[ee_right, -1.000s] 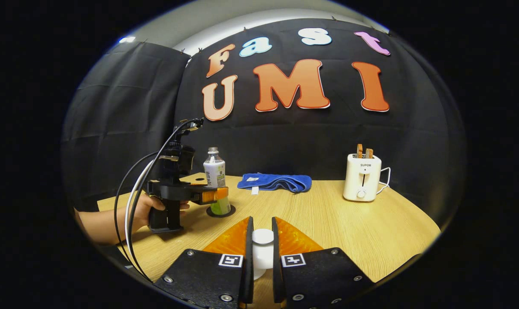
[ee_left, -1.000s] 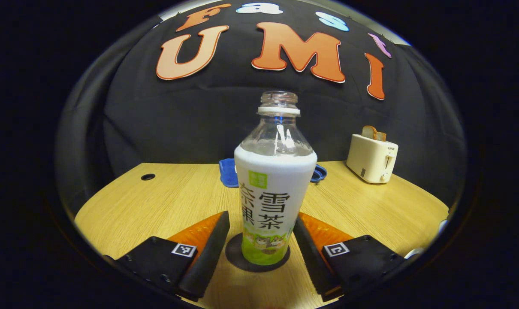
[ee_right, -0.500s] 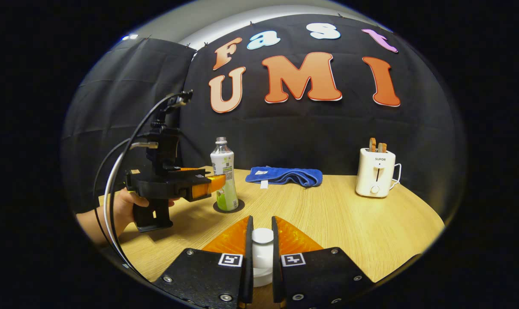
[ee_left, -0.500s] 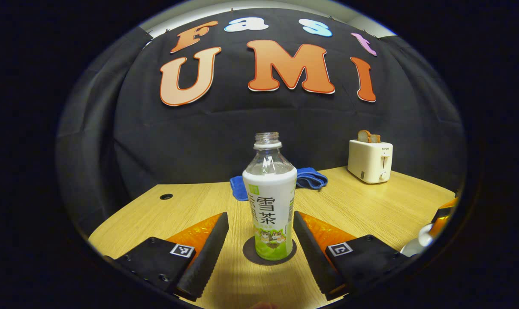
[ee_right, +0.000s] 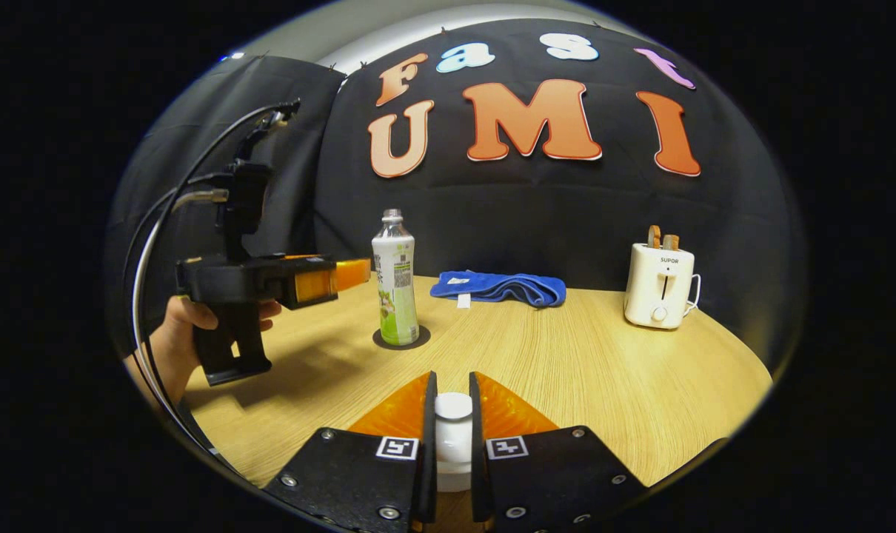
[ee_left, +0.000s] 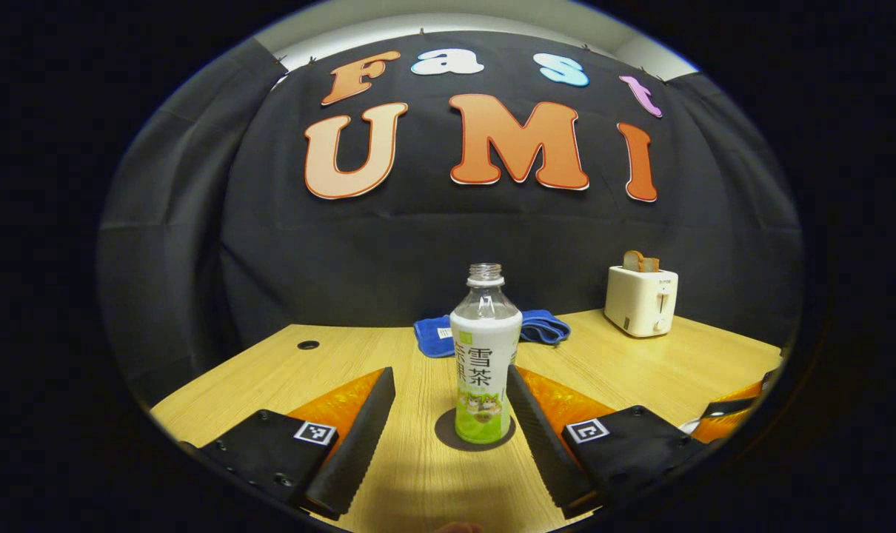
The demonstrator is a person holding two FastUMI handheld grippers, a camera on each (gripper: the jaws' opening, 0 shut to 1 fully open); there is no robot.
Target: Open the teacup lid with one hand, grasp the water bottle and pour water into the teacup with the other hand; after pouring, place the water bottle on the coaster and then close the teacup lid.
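Black cloth backs a wooden table point(ee_right: 603, 385) that carries one water bottle point(ee_left: 484, 355), one dark coaster point(ee_left: 446, 431), one blue towel point(ee_right: 500, 287) and one toaster point(ee_right: 657, 285). Uncapped, the bottle stands upright on the coaster near the table's back edge, left of the towel. One left gripper point(ee_left: 450, 396), level in a hand point(ee_right: 178, 337), has its jaws wide apart, short of the bottle and clear of it. One right gripper point(ee_right: 452, 414) sits low at the front edge, jaws clamped on the white teacup lid point(ee_right: 453, 437).
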